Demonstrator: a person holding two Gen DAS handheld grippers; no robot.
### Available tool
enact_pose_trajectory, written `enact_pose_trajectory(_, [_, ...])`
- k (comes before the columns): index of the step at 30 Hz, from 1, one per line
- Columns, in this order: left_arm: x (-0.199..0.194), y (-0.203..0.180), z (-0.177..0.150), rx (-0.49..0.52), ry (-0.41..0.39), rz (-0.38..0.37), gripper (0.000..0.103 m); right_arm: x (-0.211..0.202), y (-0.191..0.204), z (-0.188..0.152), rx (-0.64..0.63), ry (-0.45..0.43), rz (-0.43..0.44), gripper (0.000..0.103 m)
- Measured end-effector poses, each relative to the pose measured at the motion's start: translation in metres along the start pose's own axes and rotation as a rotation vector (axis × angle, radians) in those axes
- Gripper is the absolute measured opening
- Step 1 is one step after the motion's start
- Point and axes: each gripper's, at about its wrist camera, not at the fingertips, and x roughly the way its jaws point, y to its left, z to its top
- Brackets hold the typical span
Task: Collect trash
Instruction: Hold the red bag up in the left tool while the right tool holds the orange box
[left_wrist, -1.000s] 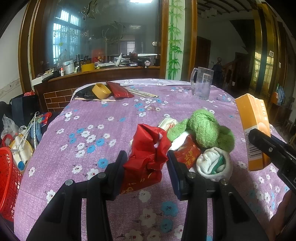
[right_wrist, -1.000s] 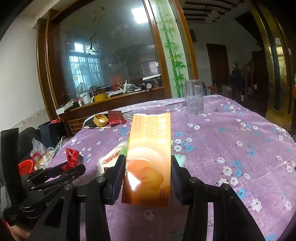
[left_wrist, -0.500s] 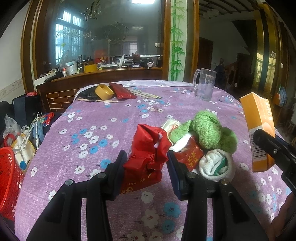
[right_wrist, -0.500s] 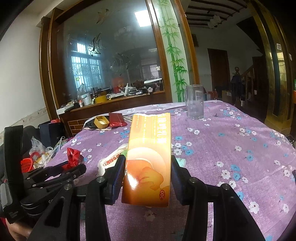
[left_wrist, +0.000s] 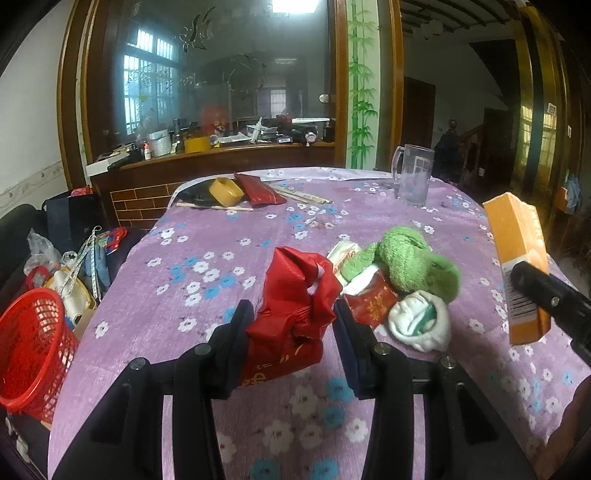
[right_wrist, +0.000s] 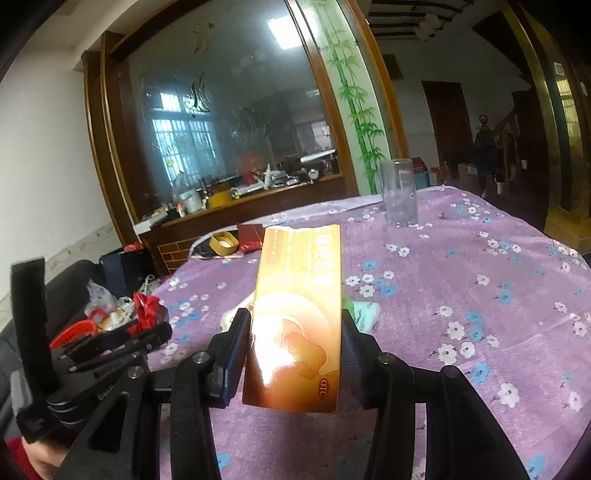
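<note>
My left gripper (left_wrist: 291, 325) is shut on a crumpled red wrapper (left_wrist: 295, 302) and holds it above the purple flowered tablecloth (left_wrist: 207, 266). My right gripper (right_wrist: 293, 332) is shut on an orange medicine box (right_wrist: 299, 317), held upright above the table; the box also shows at the right of the left wrist view (left_wrist: 517, 258). A heap of trash lies behind the left gripper: a green cloth (left_wrist: 410, 258), a red packet (left_wrist: 373, 302), a white wad (left_wrist: 421, 321). A red basket (left_wrist: 29, 343) stands off the table's left edge.
A clear plastic mug (left_wrist: 412, 179) stands at the far side. A yellow tape roll (left_wrist: 225, 192), a dark red pouch (left_wrist: 258, 190) and chopsticks (left_wrist: 214, 207) lie at the far left. Bags and clutter (left_wrist: 70, 266) sit beside the basket. A wooden counter is behind.
Both grippers have risen a little with their loads and keep their hold. The trash heap on the table has not moved.
</note>
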Motion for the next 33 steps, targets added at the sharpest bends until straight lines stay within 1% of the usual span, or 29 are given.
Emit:
enact_pose_trajectory(6, [-0.015, 0.001, -0.005, -0.01, -0.004, 0.003, 0.042, -0.016, 0.002, -0.006, -0.005, -0.001, 0.014, 0.051])
enact_pose_trajectory(14, [-0.027, 0.006, -0.012, -0.013, -0.004, 0.022, 0.042, -0.026, 0.007, -0.009, -0.003, 0.009, 0.039, 0.051])
enact_pose_trajectory(33, [-0.029, 0.014, -0.021, -0.025, 0.017, 0.021, 0.042, -0.019, 0.011, -0.014, 0.008, 0.062, 0.055, 0.051])
